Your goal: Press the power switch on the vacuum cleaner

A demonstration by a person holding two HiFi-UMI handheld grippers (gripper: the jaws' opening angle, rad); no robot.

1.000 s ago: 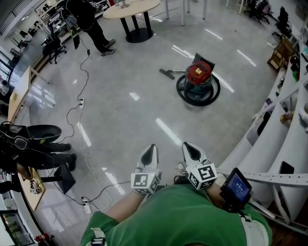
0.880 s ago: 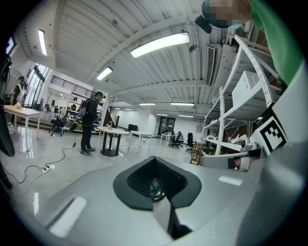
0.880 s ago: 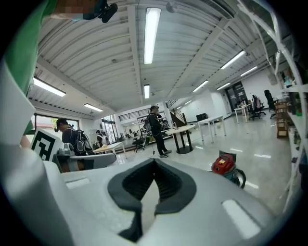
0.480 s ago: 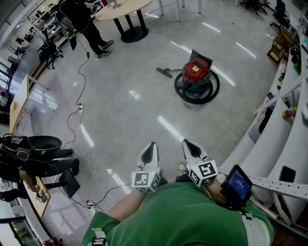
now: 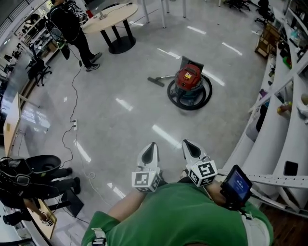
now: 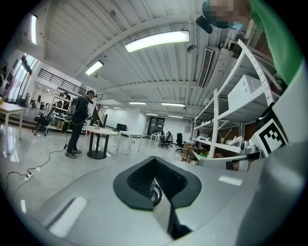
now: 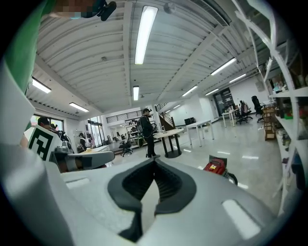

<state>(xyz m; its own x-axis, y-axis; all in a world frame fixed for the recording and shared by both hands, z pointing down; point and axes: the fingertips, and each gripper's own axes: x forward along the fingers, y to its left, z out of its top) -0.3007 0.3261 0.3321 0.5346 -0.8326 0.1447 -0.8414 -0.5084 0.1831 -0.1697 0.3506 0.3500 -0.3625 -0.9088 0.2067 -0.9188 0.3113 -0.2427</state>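
While the red vacuum cleaner [image 5: 187,78] stands upright on the glossy floor [image 5: 125,125] well ahead of the person, both grippers are held low and close to the green-shirted chest, far from it. A black hose [image 5: 190,101] lies coiled round its base, and its floor nozzle [image 5: 155,81] rests just to its left. Its power switch is too small to make out. The left gripper [image 5: 150,150] and right gripper [image 5: 190,148] sit side by side, each with its jaws closed together and nothing between them. Beyond the vacuum cleaner, a person in black [image 5: 70,26] stands beside a round table [image 5: 108,14]. White shelving [image 5: 284,110] runs along the right.
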